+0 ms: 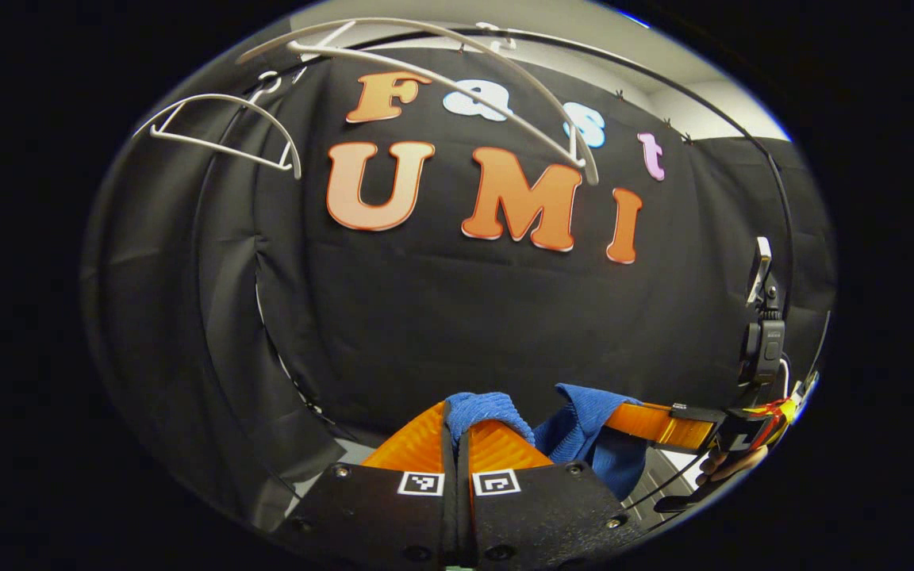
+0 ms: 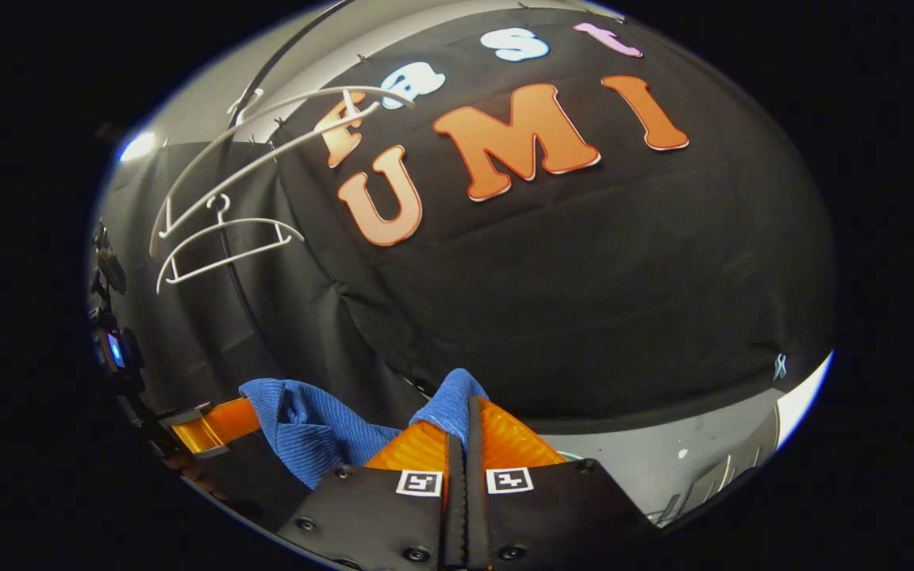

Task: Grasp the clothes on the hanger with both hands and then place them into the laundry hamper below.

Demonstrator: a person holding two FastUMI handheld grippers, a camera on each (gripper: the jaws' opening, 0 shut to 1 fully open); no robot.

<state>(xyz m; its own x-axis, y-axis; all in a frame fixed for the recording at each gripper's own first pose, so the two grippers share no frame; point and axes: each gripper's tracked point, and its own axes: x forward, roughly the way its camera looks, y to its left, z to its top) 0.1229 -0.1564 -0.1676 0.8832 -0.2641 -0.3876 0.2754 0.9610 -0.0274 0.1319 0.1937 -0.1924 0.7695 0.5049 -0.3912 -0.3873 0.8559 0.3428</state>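
Both grippers have their jaws closed tight on the blue garment (image 1: pixel 482 408), the left gripper (image 1: pixel 457 432) pinching a bunched fold right at its tips and the right gripper (image 2: pixel 465 408) doing the same on another edge, so the cloth hangs slack between the two. It looks like a soft, ribbed knit, light and floppy; I'd judge it won't slip, but it will sag and trail, so edge pinches like these seem the sensible hold. The white hangers (image 1: pixel 223 131) sit bare, well above and to the side of the jaws. The hamper is somewhere below, out of sight, and most of the garment's lower part is cut off, so I can't tell its full shape.
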